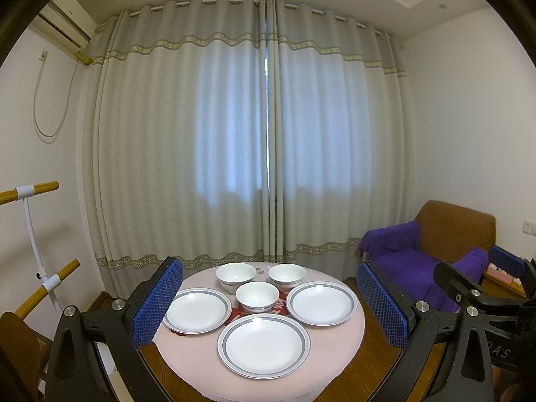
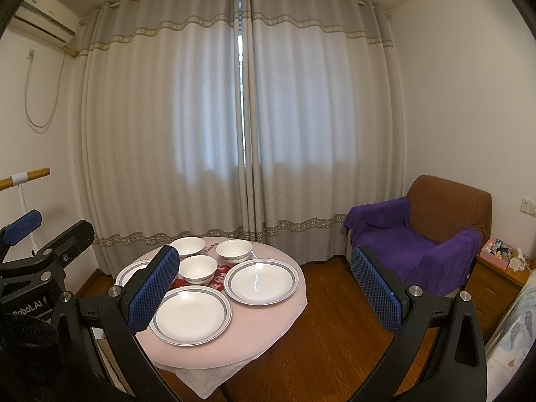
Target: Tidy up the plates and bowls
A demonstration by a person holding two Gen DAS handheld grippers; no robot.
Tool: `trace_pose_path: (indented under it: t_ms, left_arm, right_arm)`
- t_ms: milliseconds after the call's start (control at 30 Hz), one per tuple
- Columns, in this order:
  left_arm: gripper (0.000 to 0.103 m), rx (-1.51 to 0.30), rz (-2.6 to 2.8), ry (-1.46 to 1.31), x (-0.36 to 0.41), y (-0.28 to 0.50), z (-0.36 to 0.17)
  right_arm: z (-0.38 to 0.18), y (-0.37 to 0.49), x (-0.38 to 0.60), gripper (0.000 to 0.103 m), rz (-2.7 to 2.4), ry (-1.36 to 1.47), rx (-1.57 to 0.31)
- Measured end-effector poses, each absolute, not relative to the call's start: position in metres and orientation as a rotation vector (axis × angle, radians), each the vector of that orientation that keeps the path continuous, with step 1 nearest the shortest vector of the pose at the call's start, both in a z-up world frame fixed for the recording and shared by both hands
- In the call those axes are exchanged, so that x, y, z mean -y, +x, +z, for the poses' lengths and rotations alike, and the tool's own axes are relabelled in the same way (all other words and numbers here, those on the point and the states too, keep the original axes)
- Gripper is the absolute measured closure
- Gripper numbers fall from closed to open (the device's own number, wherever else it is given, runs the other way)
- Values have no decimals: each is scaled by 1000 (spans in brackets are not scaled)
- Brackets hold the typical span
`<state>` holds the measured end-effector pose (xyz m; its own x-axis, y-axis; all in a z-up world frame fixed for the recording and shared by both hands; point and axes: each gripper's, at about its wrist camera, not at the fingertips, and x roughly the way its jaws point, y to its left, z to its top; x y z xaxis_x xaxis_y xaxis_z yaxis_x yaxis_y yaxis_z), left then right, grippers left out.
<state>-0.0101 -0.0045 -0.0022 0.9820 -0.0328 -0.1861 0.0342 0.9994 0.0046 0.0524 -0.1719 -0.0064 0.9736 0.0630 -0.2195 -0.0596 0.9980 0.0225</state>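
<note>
Hovering above and short of the round surface, the left tool has its blue-padded fingers spread wide apart with nothing between them. The right tool hangs the same way, its jaws well apart and empty, aimed a little right of the dishes.

On the pink cloth covering the surface lie three white plates with grey rim bands and three white bowls. The near plate sits closest to the front edge. The left plate and the right plate lie farther back on either side, each apart from the near one. The centre bowl stands upright between the left and right plates, on a red mat with white lettering. Behind it stand the back-left bowl and the back-right bowl, side by side near the far edge and not touching each other.

In the right wrist view the right tool's left finger hides part of the left plate.

Grey curtains hang closed behind the surface. An armchair draped with a purple throw stands to the right on the wooden floor.
</note>
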Motion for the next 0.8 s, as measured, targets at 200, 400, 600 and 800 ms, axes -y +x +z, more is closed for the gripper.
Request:
trace_pose_path:
  t_ms: [200, 400, 600, 800]
  left_arm:
    - [1, -187, -35, 8, 4, -10, -2]
    - [1, -187, -35, 8, 5, -10, -2]
    - [1, -189, -34, 4, 4, -11, -3]
    - [1, -200, -46, 4, 3, -7, -4]
  right_arm:
    - [-6, 53, 172, 0, 62, 18, -222]
    - [-6, 51, 172, 0, 63, 19, -221]
    - [-6, 51, 172, 0, 61, 18, -223]
    - [-6, 51, 173, 0, 59, 18, -225]
